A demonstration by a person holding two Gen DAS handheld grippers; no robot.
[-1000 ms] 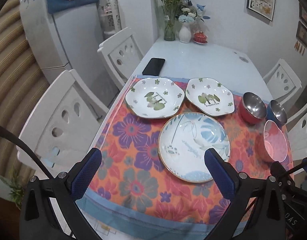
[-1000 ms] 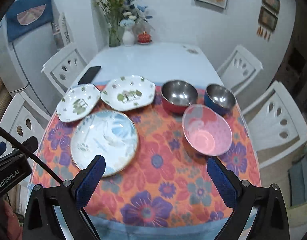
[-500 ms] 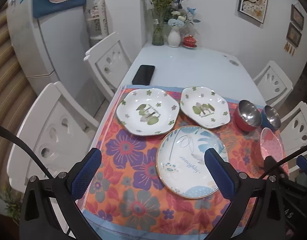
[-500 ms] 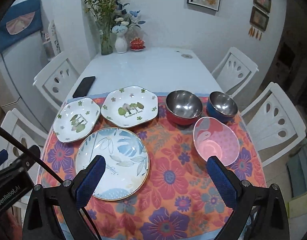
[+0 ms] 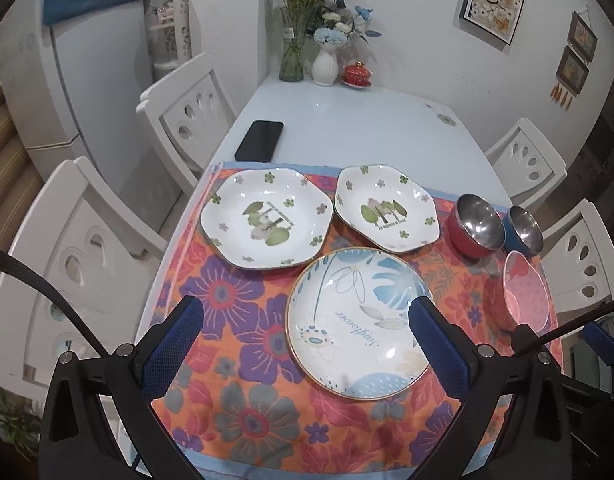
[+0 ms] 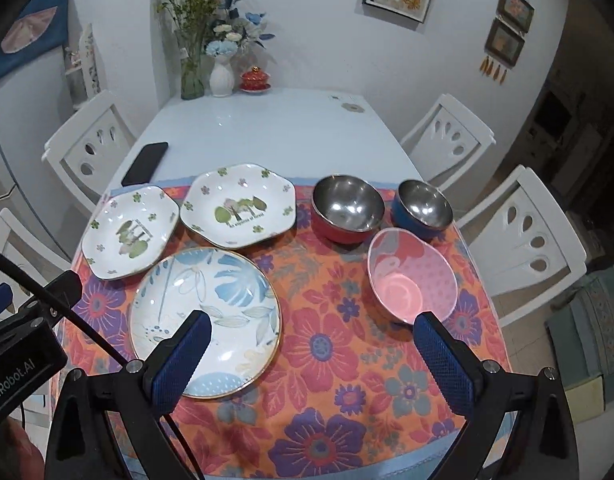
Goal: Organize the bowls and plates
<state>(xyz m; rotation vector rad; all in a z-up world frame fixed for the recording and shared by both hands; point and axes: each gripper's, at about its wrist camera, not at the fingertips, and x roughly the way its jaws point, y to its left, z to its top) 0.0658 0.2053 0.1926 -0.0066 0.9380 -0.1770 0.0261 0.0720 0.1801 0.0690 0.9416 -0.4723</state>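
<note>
On a floral cloth lie a round blue-leaf plate (image 5: pixel 361 320) (image 6: pixel 205 320), a left white scalloped plate (image 5: pixel 265 222) (image 6: pixel 129 232) and a right white scalloped plate (image 5: pixel 387 212) (image 6: pixel 239 206). A red steel-lined bowl (image 5: pixel 475 226) (image 6: pixel 347 208), a blue steel-lined bowl (image 5: pixel 523 232) (image 6: pixel 423 208) and a pink bowl (image 5: pixel 523 296) (image 6: pixel 411 276) stand at the right. My left gripper (image 5: pixel 305 320) is open above the round plate's left side. My right gripper (image 6: pixel 313 332) is open above the cloth between the round plate and the pink bowl.
A black phone (image 5: pixel 259 141) (image 6: pixel 145 163) lies on the white table (image 5: pixel 347 128) beyond the cloth. Flower vases (image 6: pixel 221 72) and a red lidded cup (image 6: pixel 255 80) stand at the far end. White chairs (image 5: pixel 187 112) (image 6: pixel 523 232) line both sides.
Both grippers have moved forward and lower over the table; the plates and bowls sit nearer and lower in view. Nothing was grasped, and the dishes have not moved.
</note>
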